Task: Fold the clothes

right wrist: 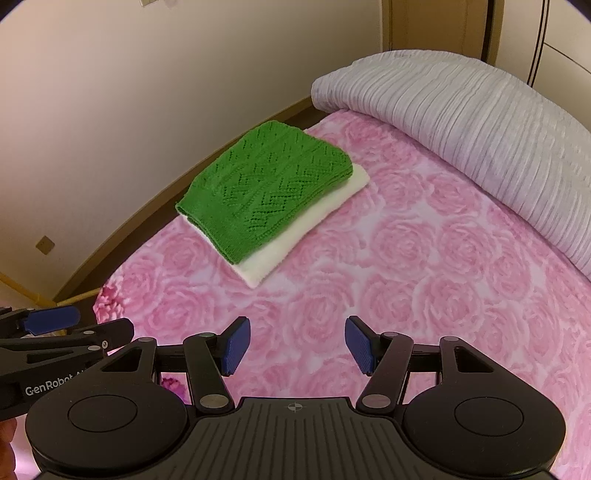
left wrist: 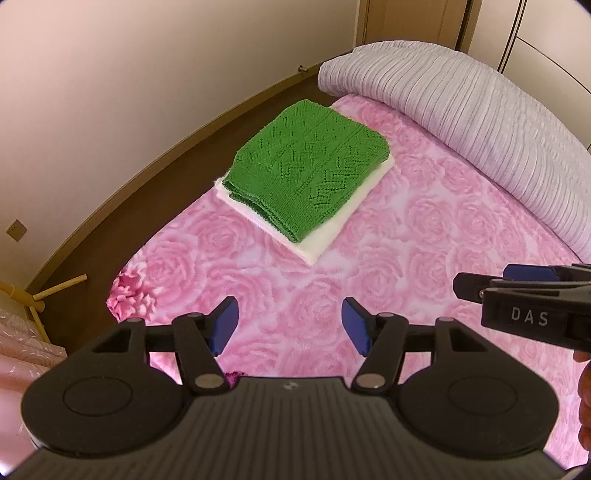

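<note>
Home bedroom: bed with pink rose-print blanket (left wrist: 369, 266), rolled grey duvet (left wrist: 461, 122) at far end, wardrobe doors (left wrist: 535, 33), wall socket (left wrist: 16, 229), cream walls.

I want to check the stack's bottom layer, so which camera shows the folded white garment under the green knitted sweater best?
The right wrist view: the folded white garment shows a broad strip beside the green knitted sweater. The left wrist view shows only a narrower white border.

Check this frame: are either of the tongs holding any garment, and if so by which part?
Nothing is held. The left tongs and right tongs are both open above the pink bedspread, apart from the folded green knit lying on the white garment.
</note>
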